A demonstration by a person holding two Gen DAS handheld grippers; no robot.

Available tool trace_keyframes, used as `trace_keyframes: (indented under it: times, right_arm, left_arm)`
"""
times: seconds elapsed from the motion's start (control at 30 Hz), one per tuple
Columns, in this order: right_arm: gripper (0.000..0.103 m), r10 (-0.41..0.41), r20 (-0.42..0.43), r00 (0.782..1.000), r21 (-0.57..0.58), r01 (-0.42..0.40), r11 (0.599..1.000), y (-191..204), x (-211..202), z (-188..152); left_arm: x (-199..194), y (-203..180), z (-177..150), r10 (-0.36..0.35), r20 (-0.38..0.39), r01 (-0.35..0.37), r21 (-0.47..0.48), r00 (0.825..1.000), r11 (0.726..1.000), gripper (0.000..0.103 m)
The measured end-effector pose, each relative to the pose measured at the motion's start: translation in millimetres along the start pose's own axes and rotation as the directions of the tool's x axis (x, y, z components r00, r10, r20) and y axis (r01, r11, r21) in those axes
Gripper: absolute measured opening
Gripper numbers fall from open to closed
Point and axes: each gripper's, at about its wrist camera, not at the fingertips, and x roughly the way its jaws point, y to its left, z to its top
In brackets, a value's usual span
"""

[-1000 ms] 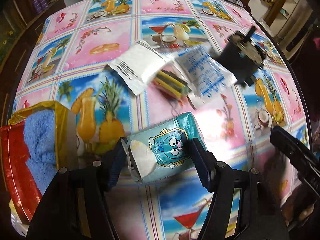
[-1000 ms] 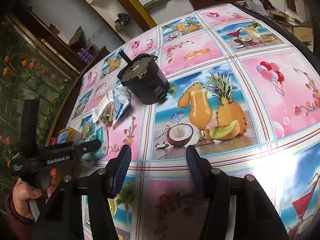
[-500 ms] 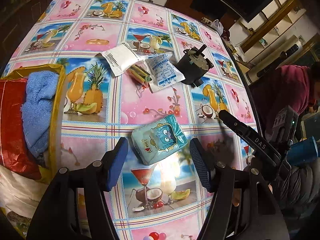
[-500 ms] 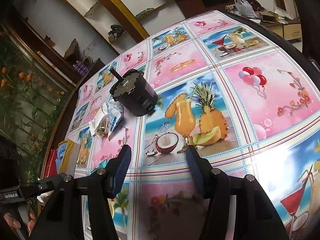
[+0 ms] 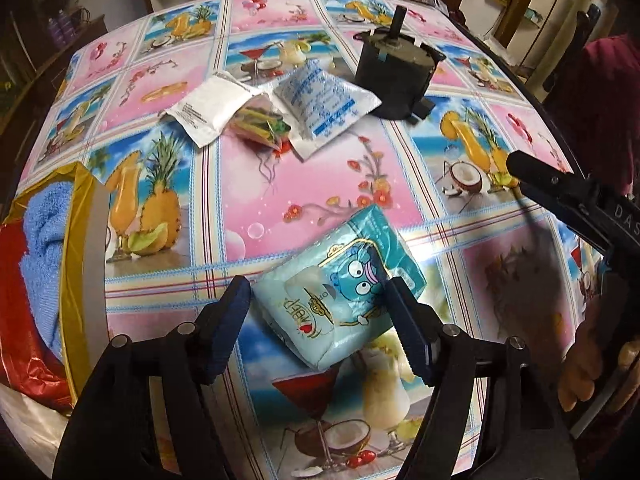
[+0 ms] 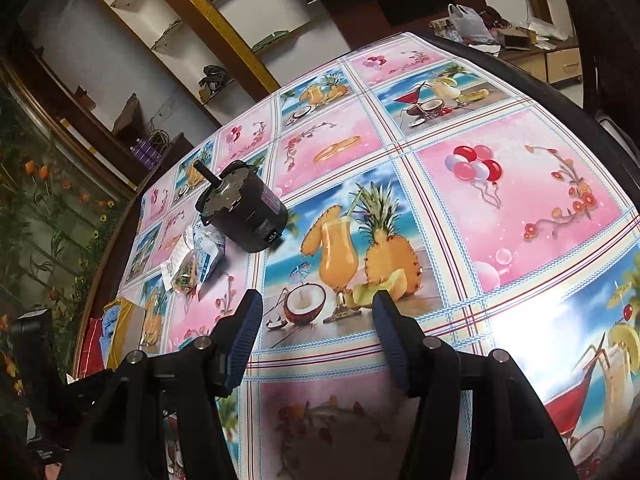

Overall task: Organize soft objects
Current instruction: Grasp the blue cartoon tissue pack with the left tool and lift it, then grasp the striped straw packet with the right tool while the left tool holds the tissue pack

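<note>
A teal tissue pack [image 5: 340,284] with a blue cartoon face lies flat on the tablecloth. My left gripper [image 5: 317,286] points steeply down over it, a finger on each side. Its jaws are opening. There is a gap at the left pad, and the right finger [image 5: 404,320] overlaps the pack's edge. My right gripper [image 6: 318,300] hovers open over the pineapple picture with nothing between its fingers. One of its fingers [image 5: 560,192] shows at the right edge of the left wrist view. A blue towel [image 5: 44,240] lies in a gold and red bag [image 5: 84,264] at the left.
Two white packets [image 5: 208,108] [image 5: 324,104] and a clear bag of coloured snacks [image 5: 260,124] lie together farther back. A black motor [image 5: 396,76] [image 6: 244,216] with a shaft stands behind them. A hand [image 5: 580,368] holds the right gripper's grip. The round table's edge [image 6: 560,92] curves close on the right.
A second ago the left gripper held the tissue pack above the table. The pack now lies on the cloth, and the gripper has come back down close around it. The right gripper barely moved.
</note>
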Motion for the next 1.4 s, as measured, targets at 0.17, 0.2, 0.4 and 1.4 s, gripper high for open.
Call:
trace_keyframes:
  times: [0.17,0.2,0.4,1.4]
  right_arm:
    - [0.057,0.002,-0.006,1.000,0.032,-0.002,0.999,-8,1,4]
    - [0.057,0.003,-0.009,1.000,0.031,-0.003,1.000,-8,1,3]
    - [0.057,-0.025,-0.014,1.000,-0.029,0.024,0.999,2,5,-1]
    - [0.016,-0.222,-0.174,0.960,-0.640,0.061,0.766,197,133,-13]
  left_arm:
    - [-8,-10,-13,0.030,0.006,-0.030,0.093,1.000,0.995,0.038]
    - [-12,-7,-15,0.003,0.009,-0.004,0.074,1.000,0.997,0.029]
    - [-32,6,-34,-0.095,0.049,0.097,-0.033,0.994,0.995,0.021]
    - [-108,57,-130,-0.266,0.246,0.309,-0.154,0.932,0.939,0.021]
